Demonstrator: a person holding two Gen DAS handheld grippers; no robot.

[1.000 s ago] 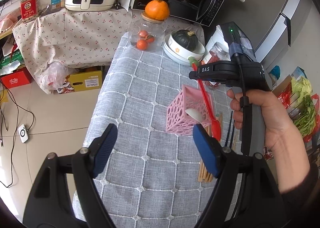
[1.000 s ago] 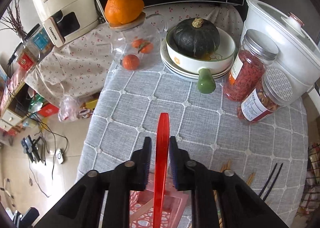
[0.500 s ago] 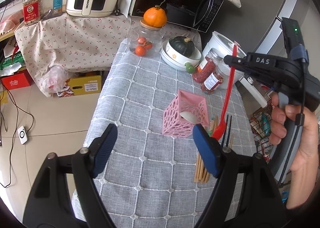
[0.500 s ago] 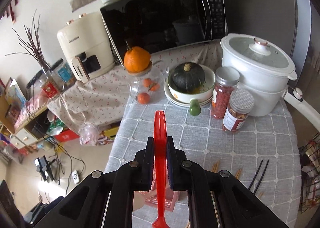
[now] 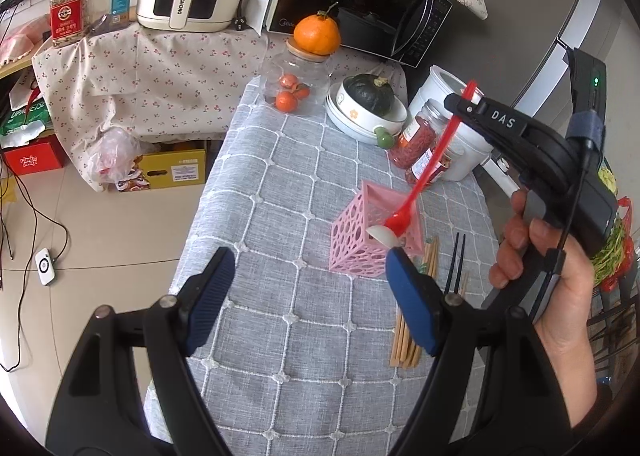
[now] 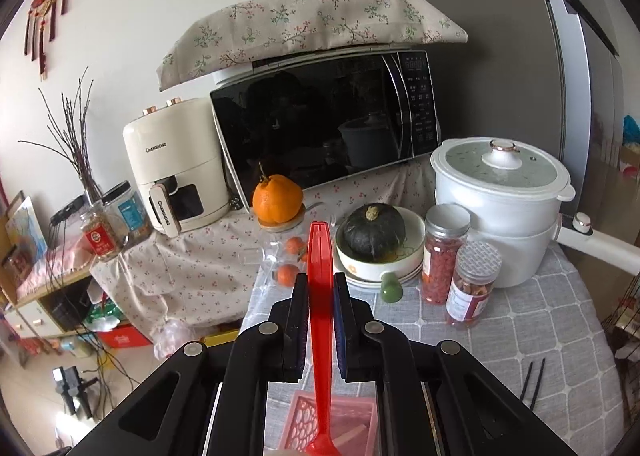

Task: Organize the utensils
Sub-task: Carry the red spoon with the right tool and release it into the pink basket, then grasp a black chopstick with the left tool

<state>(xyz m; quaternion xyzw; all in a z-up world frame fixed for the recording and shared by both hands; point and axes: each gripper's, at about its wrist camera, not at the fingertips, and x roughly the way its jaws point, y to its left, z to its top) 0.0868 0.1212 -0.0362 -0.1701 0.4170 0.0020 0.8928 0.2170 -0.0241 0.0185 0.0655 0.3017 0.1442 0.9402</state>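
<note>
My right gripper (image 6: 320,288) is shut on the handle of a red spoon (image 6: 320,320), which hangs bowl-down. In the left wrist view the same right gripper (image 5: 460,106) is held by a hand at the right, and the red spoon (image 5: 430,172) slants down with its bowl at the rim of a pink perforated holder (image 5: 370,240). A white spoon (image 5: 380,234) leans in that holder. The pink holder (image 6: 332,420) shows below the gripper in the right wrist view. My left gripper (image 5: 308,304) stands open over the grey cloth, holding nothing. Wooden chopsticks (image 5: 406,336) and black chopsticks (image 5: 456,262) lie right of the holder.
At the table's (image 5: 280,192) far end stand a glass jar (image 5: 298,86) topped by an orange, a bowl with a dark squash (image 5: 368,100), two red-filled jars (image 6: 444,252) and a white cooker (image 6: 500,208). Microwave (image 6: 328,124) and air fryer (image 6: 176,172) sit behind.
The right gripper rose and tilted up with the red spoon, then brought the spoon's bowl back over the pink holder. The left gripper stayed still and open.
</note>
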